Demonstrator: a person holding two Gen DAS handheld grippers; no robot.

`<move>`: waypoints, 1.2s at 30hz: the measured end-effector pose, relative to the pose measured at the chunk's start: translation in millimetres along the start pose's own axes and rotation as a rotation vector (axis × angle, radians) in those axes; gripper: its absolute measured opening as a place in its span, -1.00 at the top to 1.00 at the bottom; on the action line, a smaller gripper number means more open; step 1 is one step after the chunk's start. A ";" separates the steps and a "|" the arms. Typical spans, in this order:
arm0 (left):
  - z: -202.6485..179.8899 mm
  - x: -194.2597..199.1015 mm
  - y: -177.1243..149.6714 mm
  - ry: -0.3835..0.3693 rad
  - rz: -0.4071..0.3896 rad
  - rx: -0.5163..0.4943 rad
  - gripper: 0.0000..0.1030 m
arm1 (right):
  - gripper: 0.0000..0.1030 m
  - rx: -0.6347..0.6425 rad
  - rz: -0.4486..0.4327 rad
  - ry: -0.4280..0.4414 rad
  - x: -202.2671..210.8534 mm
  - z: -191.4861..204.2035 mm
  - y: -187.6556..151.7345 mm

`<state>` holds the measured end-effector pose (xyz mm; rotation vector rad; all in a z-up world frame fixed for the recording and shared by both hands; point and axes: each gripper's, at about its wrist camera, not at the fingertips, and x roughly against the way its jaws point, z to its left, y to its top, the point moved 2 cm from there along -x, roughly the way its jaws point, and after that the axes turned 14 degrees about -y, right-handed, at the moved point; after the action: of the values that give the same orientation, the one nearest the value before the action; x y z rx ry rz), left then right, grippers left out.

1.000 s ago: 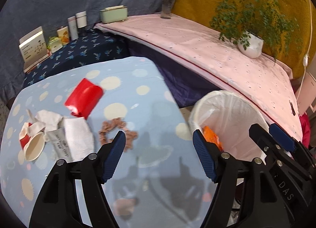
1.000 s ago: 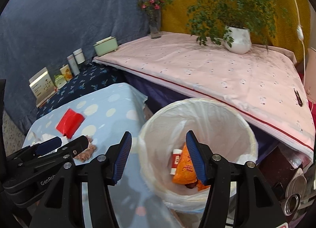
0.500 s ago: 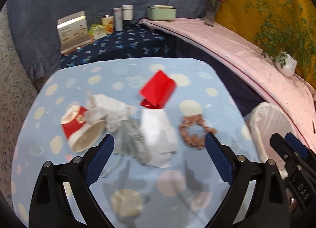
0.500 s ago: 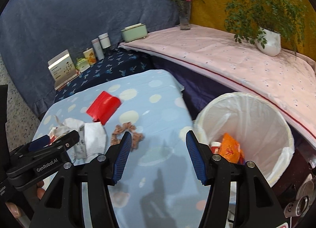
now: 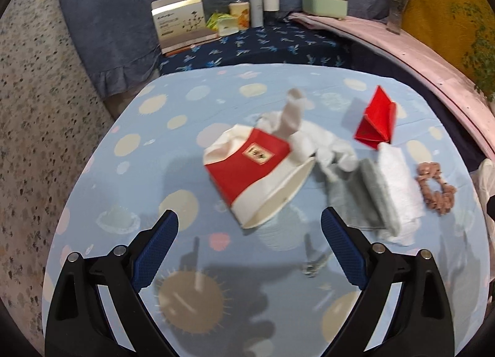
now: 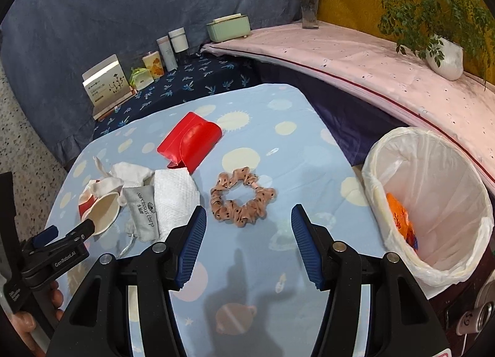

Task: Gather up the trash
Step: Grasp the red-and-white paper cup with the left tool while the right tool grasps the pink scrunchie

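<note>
A crushed red-and-white paper cup (image 5: 256, 171) lies on its side on the blue spotted tablecloth (image 5: 130, 171). My left gripper (image 5: 249, 227) is open wide just in front of it, holding nothing. Beside the cup lie a crumpled white tissue (image 5: 312, 137), a grey pouch (image 5: 355, 193), a white paper towel (image 5: 399, 183) and a red box (image 5: 377, 118). My right gripper (image 6: 247, 217) is open and empty just short of a brown dotted scrunchie (image 6: 243, 199). The white-lined trash bin (image 6: 439, 177) stands at the right, with an orange wrapper (image 6: 402, 220) inside.
Along the back a dark shelf (image 6: 191, 84) carries a box, bottles and a green tin (image 6: 229, 27). A pink-covered bench (image 6: 371, 59) holds a vase and a potted plant (image 6: 445, 56). Speckled floor (image 5: 37, 109) lies left of the table. A hand (image 6: 24, 323) holds the left gripper.
Both grippers swung left, away from the bin and over the table. The left one now faces the cup with wider jaws; the right one now faces the scrunchie.
</note>
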<state>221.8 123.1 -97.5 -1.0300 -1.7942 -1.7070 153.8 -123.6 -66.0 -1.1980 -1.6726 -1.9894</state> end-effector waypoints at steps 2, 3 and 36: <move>9.4 -4.4 -0.7 0.006 0.003 0.018 -0.70 | -0.08 0.006 0.007 -0.001 -4.0 6.0 -1.0; 12.6 -6.5 -0.3 0.009 0.004 0.022 -0.70 | -0.08 0.009 0.010 -0.003 -6.0 7.8 -1.4; -4.0 36.7 48.9 -0.154 -0.099 0.032 0.96 | -0.07 0.014 0.044 -0.027 -38.6 16.3 9.5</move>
<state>236.1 124.3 -37.9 -1.1022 -1.9936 -1.6906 190.7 -122.6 -88.0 -1.2514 -1.6550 -1.9413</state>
